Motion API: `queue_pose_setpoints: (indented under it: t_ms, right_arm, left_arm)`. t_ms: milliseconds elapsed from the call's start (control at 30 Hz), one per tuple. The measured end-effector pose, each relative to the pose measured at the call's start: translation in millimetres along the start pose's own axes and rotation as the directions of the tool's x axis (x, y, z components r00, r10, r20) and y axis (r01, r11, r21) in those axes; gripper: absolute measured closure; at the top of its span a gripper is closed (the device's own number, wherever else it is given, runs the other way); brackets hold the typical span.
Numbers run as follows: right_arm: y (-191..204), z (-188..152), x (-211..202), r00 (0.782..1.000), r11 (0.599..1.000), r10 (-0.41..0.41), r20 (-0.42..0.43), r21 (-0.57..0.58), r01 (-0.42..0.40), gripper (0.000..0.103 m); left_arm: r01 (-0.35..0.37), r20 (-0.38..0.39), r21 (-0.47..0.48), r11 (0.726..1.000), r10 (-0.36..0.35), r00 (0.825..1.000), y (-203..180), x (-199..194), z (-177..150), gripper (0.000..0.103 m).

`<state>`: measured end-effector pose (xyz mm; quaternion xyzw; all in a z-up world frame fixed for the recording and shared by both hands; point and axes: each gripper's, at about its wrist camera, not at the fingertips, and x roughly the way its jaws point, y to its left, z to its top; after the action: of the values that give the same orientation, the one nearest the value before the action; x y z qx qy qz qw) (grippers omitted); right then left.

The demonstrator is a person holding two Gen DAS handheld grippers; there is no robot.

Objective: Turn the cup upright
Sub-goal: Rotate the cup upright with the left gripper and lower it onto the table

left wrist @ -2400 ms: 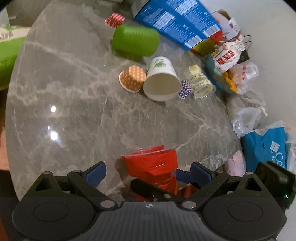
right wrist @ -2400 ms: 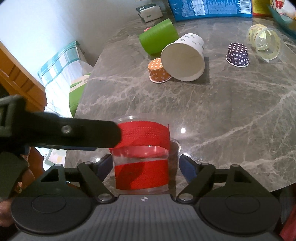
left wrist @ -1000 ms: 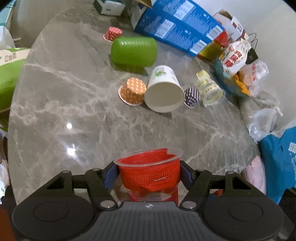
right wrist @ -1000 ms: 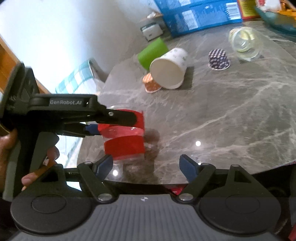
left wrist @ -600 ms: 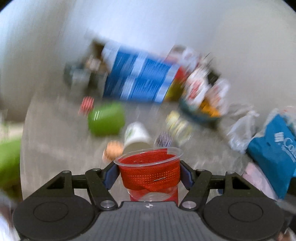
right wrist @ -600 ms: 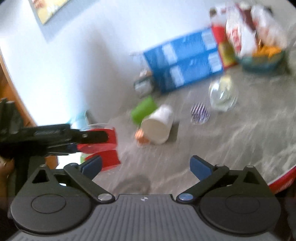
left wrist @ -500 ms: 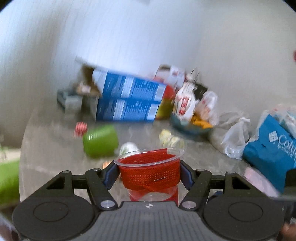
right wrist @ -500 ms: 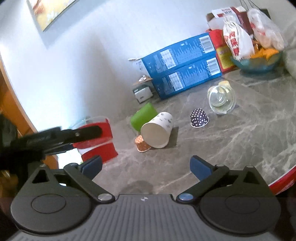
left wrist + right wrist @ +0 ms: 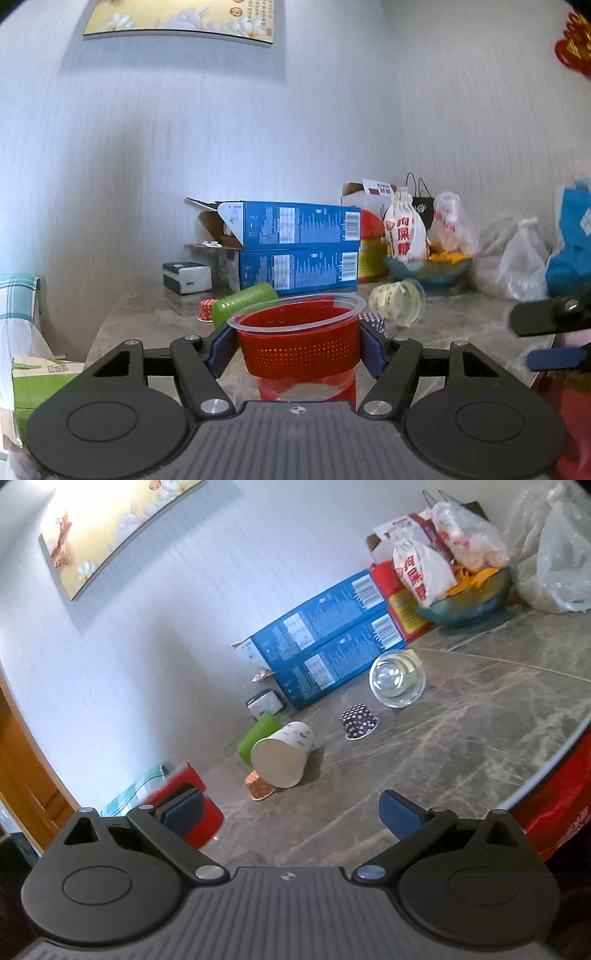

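A clear plastic cup with a red mesh sleeve (image 9: 299,349) is held upright, rim up, between the pads of my left gripper (image 9: 297,347), which is shut on it. In the right wrist view the same cup (image 9: 199,806) shows blurred at the lower left, partly behind my left finger. My right gripper (image 9: 291,810) is open and empty, over the marble table (image 9: 461,738). It also shows at the right edge of the left wrist view (image 9: 550,339).
On the table lie a white paper cup (image 9: 282,758), a green cup (image 9: 258,734), a clear glass cup (image 9: 397,679), and inverted orange (image 9: 260,790) and purple dotted (image 9: 358,722) cups. Blue boxes (image 9: 325,642), a fruit bowl (image 9: 465,605) and bags stand behind.
My left gripper closed on the red cup, lifted it and tilted level, so its view swung up to the wall. My right gripper let go, drew back and stayed open.
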<state>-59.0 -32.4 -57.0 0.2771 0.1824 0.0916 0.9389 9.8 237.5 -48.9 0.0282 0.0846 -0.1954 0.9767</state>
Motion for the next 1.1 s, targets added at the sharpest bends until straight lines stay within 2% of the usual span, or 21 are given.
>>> queue_pose_setpoints:
  t_ms: [233, 500, 1100]
  right_arm:
    - [0.3, -19.2, -5.4, 1.0, 0.999, -0.028, -0.001, -0.045, 0.027, 0.001]
    - [3.1, -32.2, -8.6, 1.0, 0.997, -0.016, 0.007, -0.079, 0.016, 0.001]
    - [-1.7, -40.7, -10.8, 1.0, 0.997, -0.018, -0.001, -0.074, 0.018, 0.001]
  left_arm:
    - [-0.002, 0.027, 0.08, 0.997, 0.0, 1.0, -11.0, 1.2, -12.6, 0.032]
    - [0.04, 0.033, 0.049, 0.998, -0.041, 0.999, -12.4, 2.0, -23.6, 0.032]
    - [0.057, 0.029, 0.022, 0.998, -0.057, 0.998, -9.4, 6.0, -39.7, 0.032]
